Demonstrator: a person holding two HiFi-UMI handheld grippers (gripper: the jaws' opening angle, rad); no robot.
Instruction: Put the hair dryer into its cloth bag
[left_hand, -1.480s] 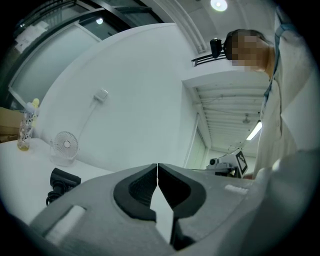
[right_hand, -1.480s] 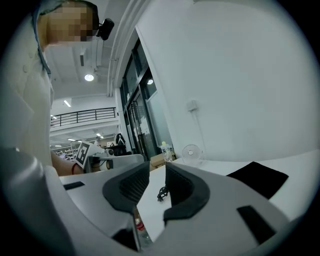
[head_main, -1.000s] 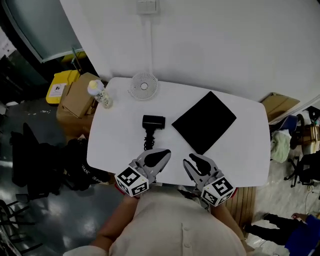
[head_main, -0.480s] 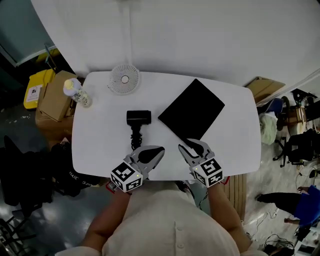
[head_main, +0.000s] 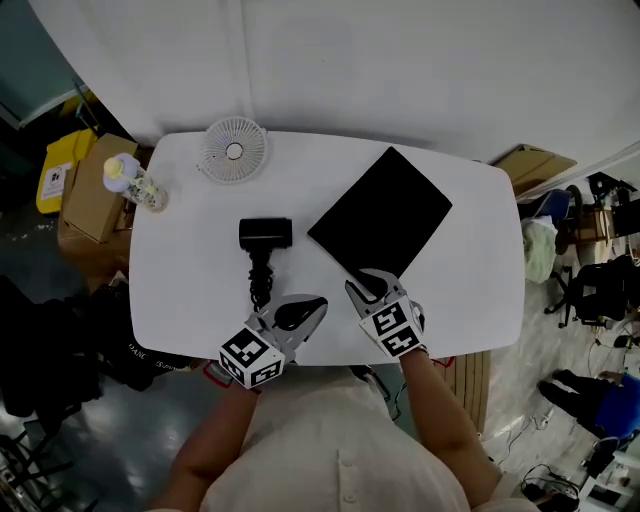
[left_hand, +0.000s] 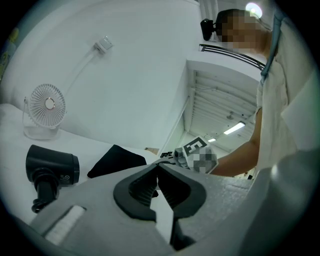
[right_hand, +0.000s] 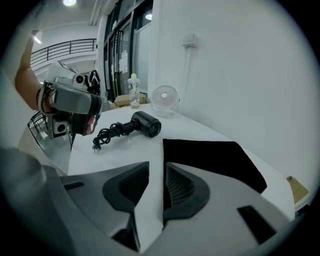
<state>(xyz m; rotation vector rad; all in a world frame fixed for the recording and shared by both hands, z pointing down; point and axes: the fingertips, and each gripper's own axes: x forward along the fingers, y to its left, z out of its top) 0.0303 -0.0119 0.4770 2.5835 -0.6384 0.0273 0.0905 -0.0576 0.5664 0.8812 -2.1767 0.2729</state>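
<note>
Left gripper (head_main: 316, 303): fingers clenched, empty, lower than earlier. Hair dryer (head_main: 264, 234): on desk (head_main: 470, 262), ahead of those fingers, unmoved. Right gripper (head_main: 362, 284): fingers released, just narrowing, dropped onto cloth bag (head_main: 385, 214) near corner, ungripped.

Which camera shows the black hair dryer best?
The right gripper view: the hair dryer lies whole and side-on, with its coiled cord and plug. The head view shows it small, from above. The left gripper view shows its head close, but its cord is mostly hidden.
</note>
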